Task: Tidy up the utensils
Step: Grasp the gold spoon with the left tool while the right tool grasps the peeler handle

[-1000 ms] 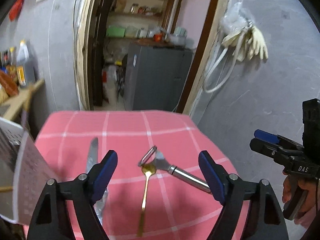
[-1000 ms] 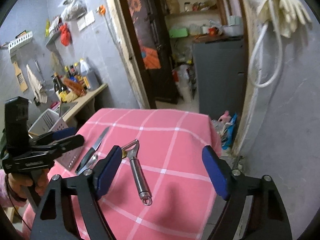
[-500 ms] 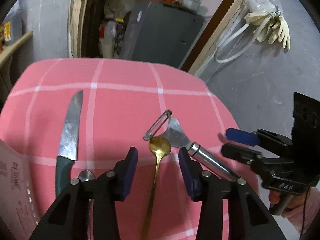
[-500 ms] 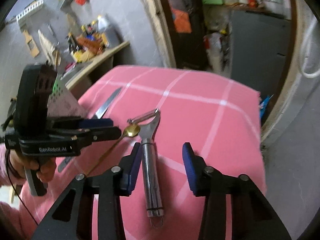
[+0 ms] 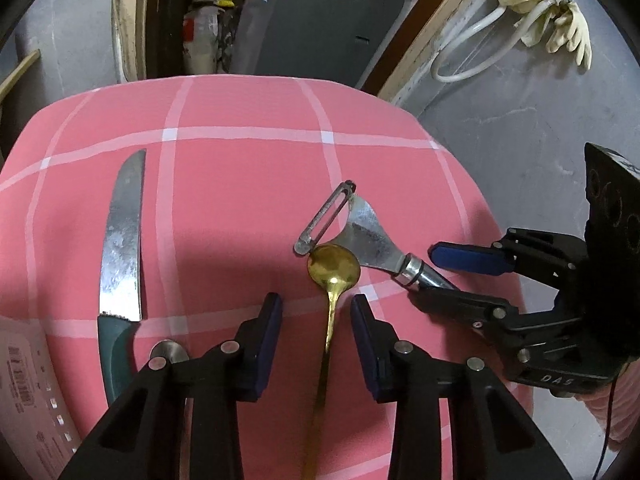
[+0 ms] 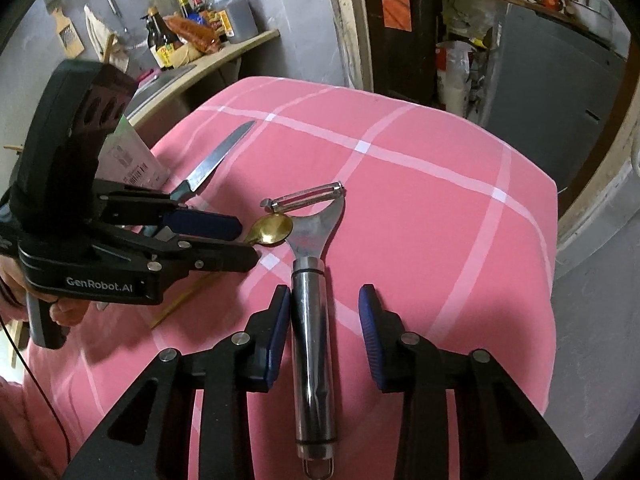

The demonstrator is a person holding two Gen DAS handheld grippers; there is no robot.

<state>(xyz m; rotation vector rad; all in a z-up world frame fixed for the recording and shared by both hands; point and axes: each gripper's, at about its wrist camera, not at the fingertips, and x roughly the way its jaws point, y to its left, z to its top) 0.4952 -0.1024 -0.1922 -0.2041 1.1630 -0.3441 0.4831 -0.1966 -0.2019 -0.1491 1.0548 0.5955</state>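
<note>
A gold spoon [image 5: 333, 268] lies on the pink checked cloth, its bowl touching a steel peeler [image 5: 362, 236]. My left gripper [image 5: 316, 312] is open and straddles the spoon's handle just above the cloth. In the right wrist view my right gripper [image 6: 324, 310] is open around the peeler's handle [image 6: 310, 332], which lies close to the left finger. A knife [image 5: 120, 236] with a green handle lies at the left. The spoon bowl [image 6: 272, 229] also shows in the right wrist view, beside the left gripper [image 6: 236, 240].
A silver spoon bowl [image 5: 168, 350] peeks out by the knife handle. A printed white box [image 5: 28, 392] stands at the table's left edge. The table edge [image 6: 552, 280] drops off on the right. A counter with bottles [image 6: 200, 20] stands beyond the table.
Both grippers have dropped lower and moved forward over the table. The left one now straddles the spoon handle; the right one's fingers now flank the peeler handle. The jaws stay part-closed.
</note>
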